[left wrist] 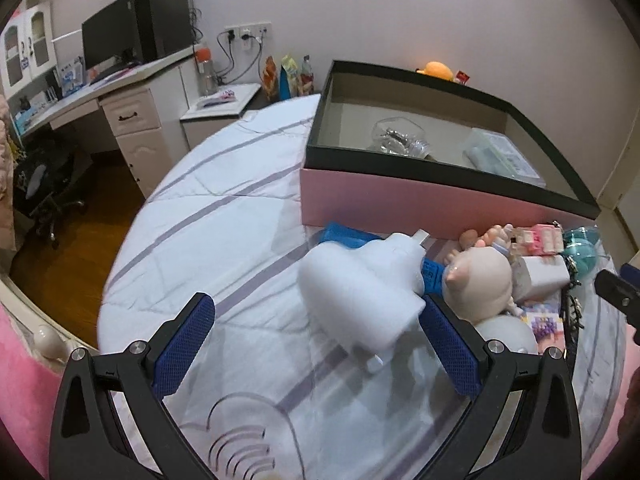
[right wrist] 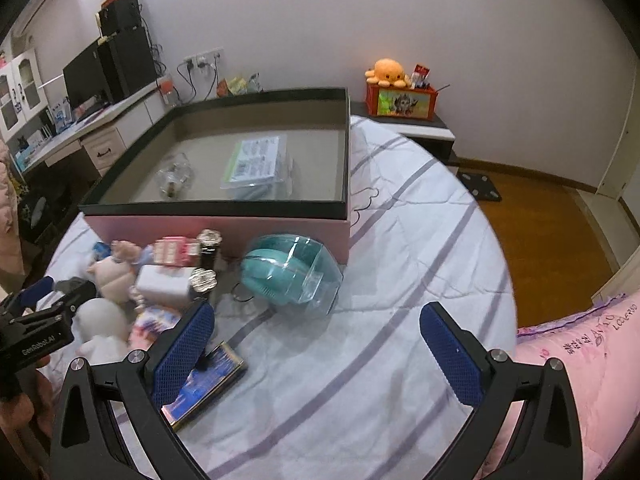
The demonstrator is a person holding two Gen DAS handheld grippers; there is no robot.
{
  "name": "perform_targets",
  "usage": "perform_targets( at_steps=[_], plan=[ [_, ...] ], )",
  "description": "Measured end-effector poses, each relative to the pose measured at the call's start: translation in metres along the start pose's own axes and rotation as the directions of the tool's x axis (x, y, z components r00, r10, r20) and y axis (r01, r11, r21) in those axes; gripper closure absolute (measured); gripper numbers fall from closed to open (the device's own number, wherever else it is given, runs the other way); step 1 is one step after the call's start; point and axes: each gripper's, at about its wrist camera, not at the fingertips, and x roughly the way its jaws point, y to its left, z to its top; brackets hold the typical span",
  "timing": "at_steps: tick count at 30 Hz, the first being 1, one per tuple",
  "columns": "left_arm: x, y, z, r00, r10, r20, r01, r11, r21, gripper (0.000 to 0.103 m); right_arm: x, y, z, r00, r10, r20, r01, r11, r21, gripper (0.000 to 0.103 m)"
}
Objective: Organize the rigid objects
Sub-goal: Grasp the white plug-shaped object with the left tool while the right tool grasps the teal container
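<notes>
Jaws of our left gripper (left wrist: 316, 344) are spreading around the white bottle (left wrist: 362, 294); our right gripper (right wrist: 316, 356) is waiting agape, since the box (right wrist: 224, 232) is receiving everything.

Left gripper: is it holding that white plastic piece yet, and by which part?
Not held. The left gripper is open; the white plastic piece lies between its fingers, near the blue pad. The right gripper is open too.

left gripper (left wrist: 316, 336) spread wide; right gripper (right wrist: 316, 344) likewise
</notes>
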Motion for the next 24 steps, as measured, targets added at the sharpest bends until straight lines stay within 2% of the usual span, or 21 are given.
perform_targets(
  at_steps=[3, 6, 8, 9, 11, 13, 15, 18, 24],
  plan=[
    [0.007, 0.002, 0.003, 0.999, -0.037, -0.007, 0.037, 0.999, -0.015, 0.001, 0.015, -0.001, 0.005, 0.999, 0.032, -0.017, -0.032, 0.999, 0.011, 0.0],
    [0.013, 0.007, 0.004, 0.995, -0.099, -0.022, 0.098, 0.994, -0.041, 0.012, 0.027, -0.002, 0.01, 0.998, 0.059, -0.021, -0.059, 0.998, 0.015, 0.002],
    [0.014, 0.008, 0.005, 0.994, -0.108, -0.02, 0.107, 0.993, -0.047, 0.028, 0.036, -0.003, 0.013, 0.996, 0.084, -0.033, -0.084, 0.996, 0.018, 0.006],
    [0.013, 0.008, 0.004, 0.994, -0.109, -0.016, 0.108, 0.993, -0.045, 0.031, 0.04, -0.003, 0.014, 0.994, 0.101, -0.038, -0.1, 0.995, 0.024, 0.007],
    [0.012, 0.008, 0.004, 0.991, -0.13, -0.012, 0.129, 0.99, -0.048, 0.044, 0.043, -0.003, 0.015, 0.993, 0.115, -0.033, -0.114, 0.993, 0.035, 0.01],
    [0.01, 0.007, 0.003, 0.992, -0.123, -0.01, 0.123, 0.992, -0.042, 0.044, 0.046, -0.001, 0.015, 0.992, 0.119, -0.039, -0.118, 0.993, 0.026, 0.026],
    [0.008, 0.006, 0.001, 0.992, -0.124, -0.006, 0.124, 0.991, -0.043, 0.044, 0.044, 0.006, 0.014, 0.994, 0.106, -0.033, -0.106, 0.994, 0.003, 0.034],
    [0.003, 0.009, -0.001, 0.991, -0.133, 0.002, 0.133, 0.99, -0.052, 0.044, 0.043, 0.004, 0.012, 0.993, 0.113, -0.031, -0.113, 0.993, 0.014, 0.034],
    [-0.013, 0.012, -0.008, 0.994, -0.108, 0.022, 0.108, 0.994, -0.034, 0.044, 0.029, -0.005, 0.001, 0.993, 0.117, -0.019, -0.116, 0.993, 0.034, 0.034]
  ],
)
